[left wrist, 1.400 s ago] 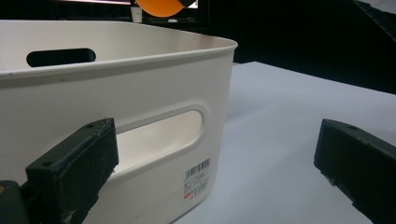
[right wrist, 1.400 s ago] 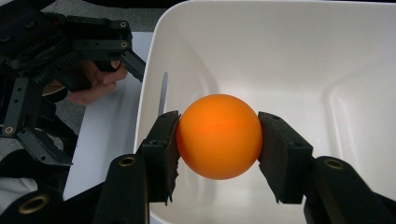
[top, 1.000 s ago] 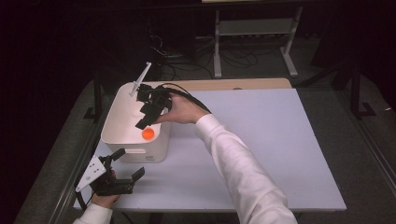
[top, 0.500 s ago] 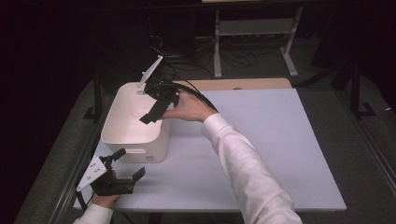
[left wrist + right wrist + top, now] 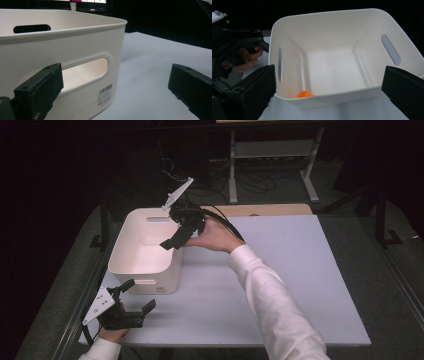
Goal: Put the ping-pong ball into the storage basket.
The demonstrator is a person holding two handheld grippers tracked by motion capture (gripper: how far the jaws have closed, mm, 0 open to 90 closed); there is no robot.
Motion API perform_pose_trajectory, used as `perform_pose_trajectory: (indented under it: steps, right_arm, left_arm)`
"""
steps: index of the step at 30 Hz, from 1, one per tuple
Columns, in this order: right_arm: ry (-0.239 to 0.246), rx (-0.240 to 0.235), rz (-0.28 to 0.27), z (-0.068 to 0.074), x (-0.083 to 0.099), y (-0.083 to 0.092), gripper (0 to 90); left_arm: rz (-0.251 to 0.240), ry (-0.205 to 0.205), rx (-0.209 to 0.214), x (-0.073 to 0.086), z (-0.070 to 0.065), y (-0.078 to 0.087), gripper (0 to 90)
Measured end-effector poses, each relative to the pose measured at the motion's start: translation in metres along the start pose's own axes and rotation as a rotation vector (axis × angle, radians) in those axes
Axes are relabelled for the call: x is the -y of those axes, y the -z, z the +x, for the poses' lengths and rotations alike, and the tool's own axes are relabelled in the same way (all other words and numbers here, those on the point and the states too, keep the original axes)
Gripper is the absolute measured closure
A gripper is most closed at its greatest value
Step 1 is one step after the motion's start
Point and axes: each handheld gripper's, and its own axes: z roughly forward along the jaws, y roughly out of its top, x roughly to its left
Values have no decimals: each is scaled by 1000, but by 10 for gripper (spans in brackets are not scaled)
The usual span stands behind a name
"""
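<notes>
Your right gripper (image 5: 176, 236) is hovering over the right rim of the white bin (image 5: 131, 264), its jaws spread wide after just opening, with nothing between them. Through its own view you are looking down into the bin (image 5: 342, 37), where the orange ball (image 5: 304, 94) is lying on the floor against the near wall. Your left gripper (image 5: 134, 296) is resting low on the table (image 5: 280, 270) just in front of the bin, jaws also standing apart and holding nothing, pointing at the bin's front handle slot (image 5: 85, 70) and its barcode sticker (image 5: 105, 93).
</notes>
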Motion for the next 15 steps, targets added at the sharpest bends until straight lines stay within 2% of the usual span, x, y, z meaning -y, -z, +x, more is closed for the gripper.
perform_pose_trajectory:
  steps: [4, 10, 15]
  right_arm:
    - [-2, 11, -16, -3, 8, 8, 0]
    - [-32, 21, -24, -5, 16, 19, 0]
    - [-30, 27, -32, -5, 25, 27, 0]
  left_arm:
    - [0, 1, 2, 0, 0, 0, 0]
    - [-1, 2, 1, 0, 0, 0, 0]
    - [1, 2, 4, 0, 0, -1, 0]
